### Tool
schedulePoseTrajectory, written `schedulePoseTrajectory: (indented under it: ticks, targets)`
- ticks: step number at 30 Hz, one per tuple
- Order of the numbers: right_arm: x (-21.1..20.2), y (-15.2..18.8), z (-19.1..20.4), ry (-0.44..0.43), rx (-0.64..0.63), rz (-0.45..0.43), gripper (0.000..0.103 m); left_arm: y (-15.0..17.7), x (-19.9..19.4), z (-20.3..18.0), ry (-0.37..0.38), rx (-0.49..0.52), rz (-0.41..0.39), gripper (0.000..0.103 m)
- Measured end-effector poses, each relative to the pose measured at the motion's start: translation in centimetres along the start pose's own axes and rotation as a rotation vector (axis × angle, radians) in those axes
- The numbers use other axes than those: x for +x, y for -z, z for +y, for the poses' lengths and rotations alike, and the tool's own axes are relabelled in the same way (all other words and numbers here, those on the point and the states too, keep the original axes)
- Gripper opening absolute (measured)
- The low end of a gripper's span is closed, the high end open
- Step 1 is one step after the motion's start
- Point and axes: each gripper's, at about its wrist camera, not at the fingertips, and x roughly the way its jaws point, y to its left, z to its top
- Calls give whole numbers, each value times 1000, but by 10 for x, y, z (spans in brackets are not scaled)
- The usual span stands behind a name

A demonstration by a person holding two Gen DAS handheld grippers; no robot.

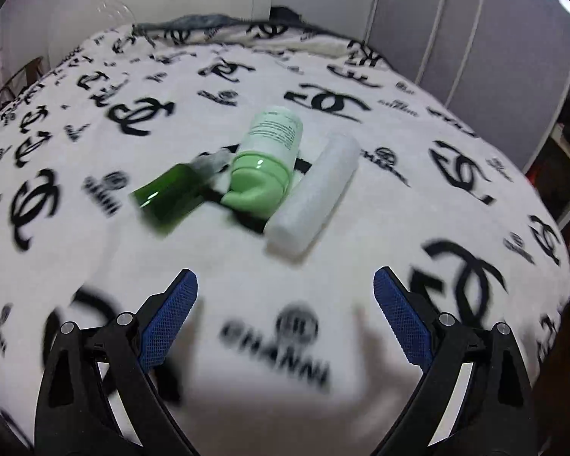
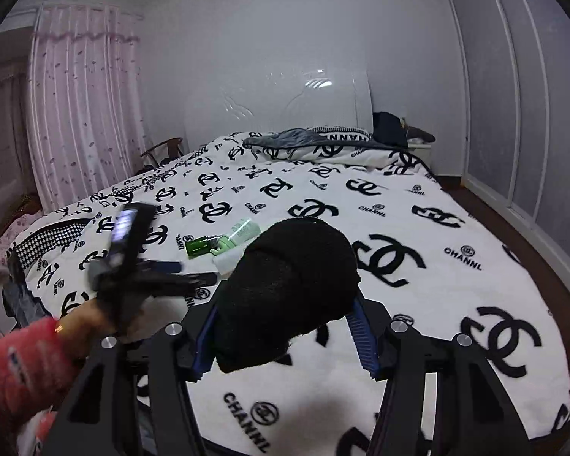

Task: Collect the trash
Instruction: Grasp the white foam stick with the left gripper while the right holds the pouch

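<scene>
We hold our left gripper (image 1: 285, 304) low over the white bedspread (image 1: 418, 190) with its black logo print, the blue-padded jaws spread wide and holding nothing. Just beyond it three pieces of trash lie clustered on the cover: a dark green glass bottle (image 1: 169, 195) on the left, a pale green bottle (image 1: 264, 163) on its side in the middle with its cap toward us, and a white cylinder (image 1: 311, 197) on the right, pressed along the pale green bottle's side. The dark green bottle's neck touches the pale green one. From the right wrist view, our right gripper (image 2: 281, 326) is closed around a black bundle of cloth (image 2: 288, 288), which bulges up between the pads and hides part of the white cylinder. In that view the same cluster (image 2: 224, 243) sits past the bundle, near the middle of the bed, and the left gripper (image 2: 159, 277), blurred, reaches in from the left toward it. A pink curtain (image 2: 79, 114) hangs far left.
</scene>
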Motion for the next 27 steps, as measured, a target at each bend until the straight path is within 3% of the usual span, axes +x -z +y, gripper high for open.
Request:
schedulePoseTrajectory:
  ticks: [8, 10, 11, 13, 20, 27]
  targets:
    - [6, 12, -12, -40, 2, -2, 59, -28, 36, -15, 25, -28, 33, 87]
    - [9, 15, -13, -47, 4, 1, 59, -30, 38, -17, 55, -35, 58, 62]
    - [9, 16, -12, -49, 4, 1, 59, -30, 40, -18, 68, -45, 76, 56]
    - [10, 18, -10, -48, 0, 1, 59, -30, 42, -20, 60, -50, 81, 32]
    - [11, 26, -2, -51, -8, 25, 59, -27, 29, -19, 123, -93, 35, 24]
    - [-6, 34, 10, -42, -37, 25, 59, -10, -41, -38, 160, -26, -62, 22]
